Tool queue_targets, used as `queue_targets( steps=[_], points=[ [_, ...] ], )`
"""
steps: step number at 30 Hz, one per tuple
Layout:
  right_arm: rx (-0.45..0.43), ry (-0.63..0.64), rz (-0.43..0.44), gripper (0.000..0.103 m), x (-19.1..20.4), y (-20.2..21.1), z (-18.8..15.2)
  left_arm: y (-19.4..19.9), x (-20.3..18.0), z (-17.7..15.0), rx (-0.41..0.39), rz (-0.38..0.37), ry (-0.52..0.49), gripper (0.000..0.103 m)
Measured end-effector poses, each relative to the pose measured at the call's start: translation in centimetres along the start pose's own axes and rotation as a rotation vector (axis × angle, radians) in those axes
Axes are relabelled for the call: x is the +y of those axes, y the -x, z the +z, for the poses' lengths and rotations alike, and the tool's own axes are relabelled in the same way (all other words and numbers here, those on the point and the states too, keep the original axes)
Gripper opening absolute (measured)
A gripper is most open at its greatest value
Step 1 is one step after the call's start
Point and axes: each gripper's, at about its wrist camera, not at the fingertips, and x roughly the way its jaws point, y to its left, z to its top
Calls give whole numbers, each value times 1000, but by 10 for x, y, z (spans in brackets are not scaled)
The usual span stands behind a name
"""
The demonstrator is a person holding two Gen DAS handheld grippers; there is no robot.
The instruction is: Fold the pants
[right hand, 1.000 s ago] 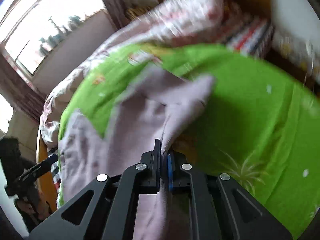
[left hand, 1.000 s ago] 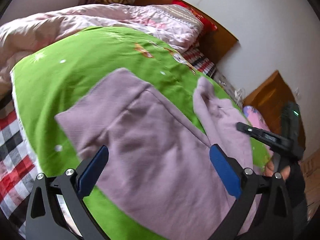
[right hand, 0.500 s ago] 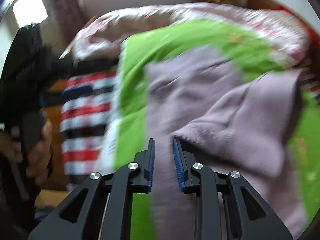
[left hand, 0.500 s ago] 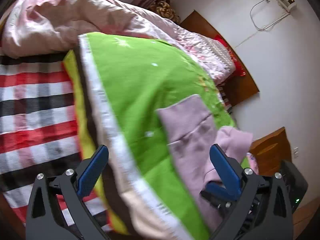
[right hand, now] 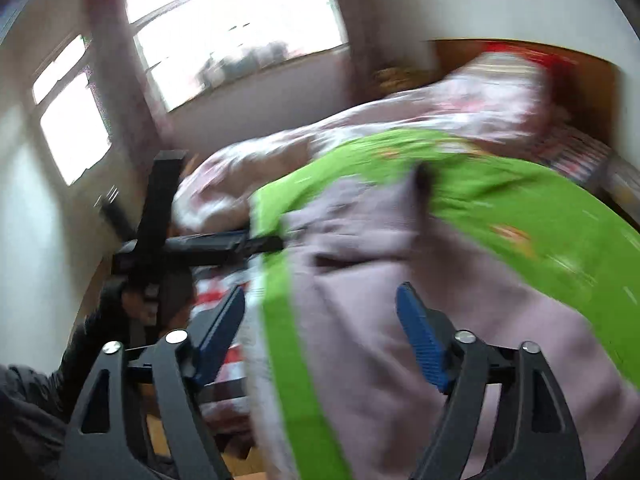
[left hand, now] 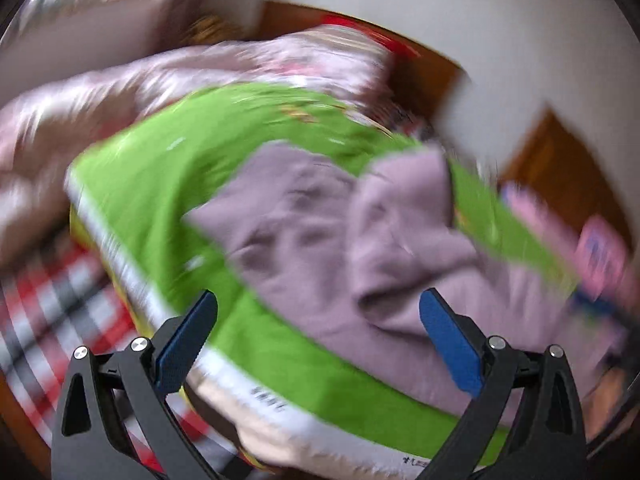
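The pants (left hand: 320, 248), a mauve pair, are spread on the green blanket (left hand: 168, 184) near its front edge, with one leg laid back over the rest so that a loose, rumpled fold has been made. The right gripper (right hand: 320, 332) has just been opening; its jaws stand wide apart above the cloth and nothing is pinched between them. The left gripper (left hand: 316, 340) is likewise spread wide and empty, held over the blanket's front edge just short of the pants.

The step in hand is judged to be the release after a fold. To do it well, the folded leg should be smoothed before the next grasp, since wrinkles show along its middle, and the edges should be brought into line. The next pinch is best taken at a hem or corner, both layers together.

The blanket lies over a bed, with a red checked sheet (left hand: 44, 300) showing at its left edge and a pink quilt (left hand: 100, 100) heaped along the far side. A wooden headboard (right hand: 592, 76) stands at the far corner, and a bright window (right hand: 240, 36) is set in the wall behind. Both views are blurred.
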Motion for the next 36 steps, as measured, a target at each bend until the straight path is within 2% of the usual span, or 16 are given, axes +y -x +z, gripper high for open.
queue_targets(
  steps=[2, 5, 9, 12, 13, 14, 15, 16, 18, 19, 21, 23, 25, 28, 32, 36],
  points=[
    [-24, -111, -69, 80, -33, 24, -13, -15, -39, 2, 20, 82, -170, 101],
    [-53, -241, -109, 80, -64, 43, -33, -40, -75, 10, 53, 106, -284, 101],
    [-39, -333, -164, 82, -87, 43, -52, -76, -86, 22, 115, 212, -326, 101],
    [-26, -378, -187, 83, -98, 34, -67, -93, -77, 22, 157, 189, -313, 93],
    [-22, -390, -193, 83, -98, 33, -71, -92, -74, 22, 152, 153, -305, 82],
    [-15, -404, -206, 83, -101, 34, -76, -87, -69, 24, 152, 53, -278, 42],
    [-14, -408, -214, 83, -100, 36, -79, -81, -67, 26, 131, 40, -263, 17],
    [-16, -406, -218, 83, -99, 36, -82, -70, -61, 30, 88, 39, -250, 10],
    [-35, -405, -223, 83, -100, 39, -84, -47, -42, 42, 17, -56, -158, 10],
    [-44, -405, -228, 83, -99, 41, -84, -32, -18, 51, -14, -160, -32, 10],
    [-53, -400, -234, 83, -99, 43, -84, -17, 20, 57, -60, -256, 128, 10],
    [-56, -406, -241, 83, -100, 44, -86, -14, 54, 55, -92, -251, 242, 10],
    [-46, -407, -245, 83, -98, 43, -87, -40, 85, 46, -22, -222, 331, 16],
    [-12, -314, -284, 83, -78, 36, -82, -74, 100, 33, 90, -193, 313, 30],
    [30, -93, -319, 74, -30, 27, -78, -70, 98, 31, 30, -333, 308, 72],
    [96, 69, -282, 54, 8, 17, -87, -76, 91, 36, 35, -345, 304, 83]
  ],
)
